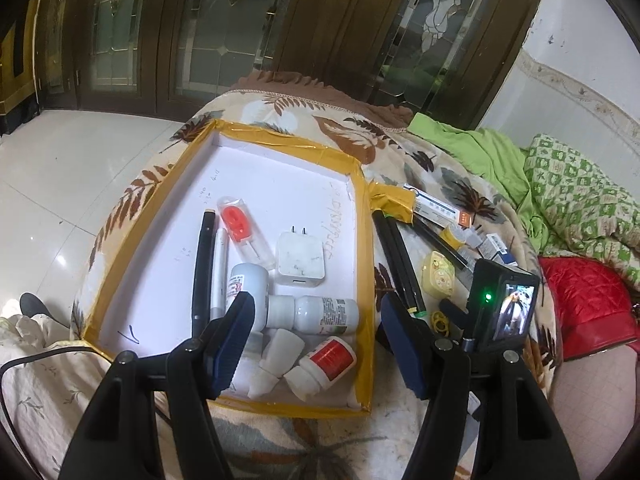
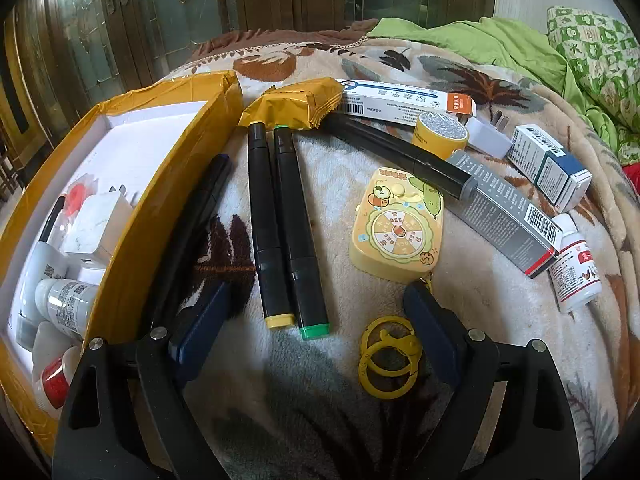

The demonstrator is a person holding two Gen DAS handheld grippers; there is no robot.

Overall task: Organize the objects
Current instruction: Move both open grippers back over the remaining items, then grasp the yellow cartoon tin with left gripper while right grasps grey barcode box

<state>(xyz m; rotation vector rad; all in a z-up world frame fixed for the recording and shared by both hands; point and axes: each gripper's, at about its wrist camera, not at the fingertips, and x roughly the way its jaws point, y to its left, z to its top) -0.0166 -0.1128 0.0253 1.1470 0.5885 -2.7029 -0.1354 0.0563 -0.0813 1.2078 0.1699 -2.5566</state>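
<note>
A white box with yellow-taped rim (image 1: 366, 264) (image 2: 160, 184) lies on a leaf-patterned blanket. It holds a white charger (image 1: 300, 258), several white bottles (image 1: 320, 314), pens (image 1: 202, 264) and an orange item in a clear case (image 1: 244, 230). My left gripper (image 1: 316, 344) is open and empty above the box's near right corner. My right gripper (image 2: 316, 328) is open and empty just above the near ends of two black markers (image 2: 280, 220), one yellow-capped, one green-capped. A yellow toy keychain (image 2: 396, 228) with rings (image 2: 386, 354) lies by the right finger.
Right of the box lie a gold snack packet (image 2: 296, 104), a long white box (image 2: 404, 100), a grey box (image 2: 508, 216), a blue-white box (image 2: 548, 164), a yellow tape roll (image 2: 440, 130), a small bottle (image 2: 574, 272), another black marker (image 2: 400, 152). Green bedding (image 2: 520, 52) lies behind.
</note>
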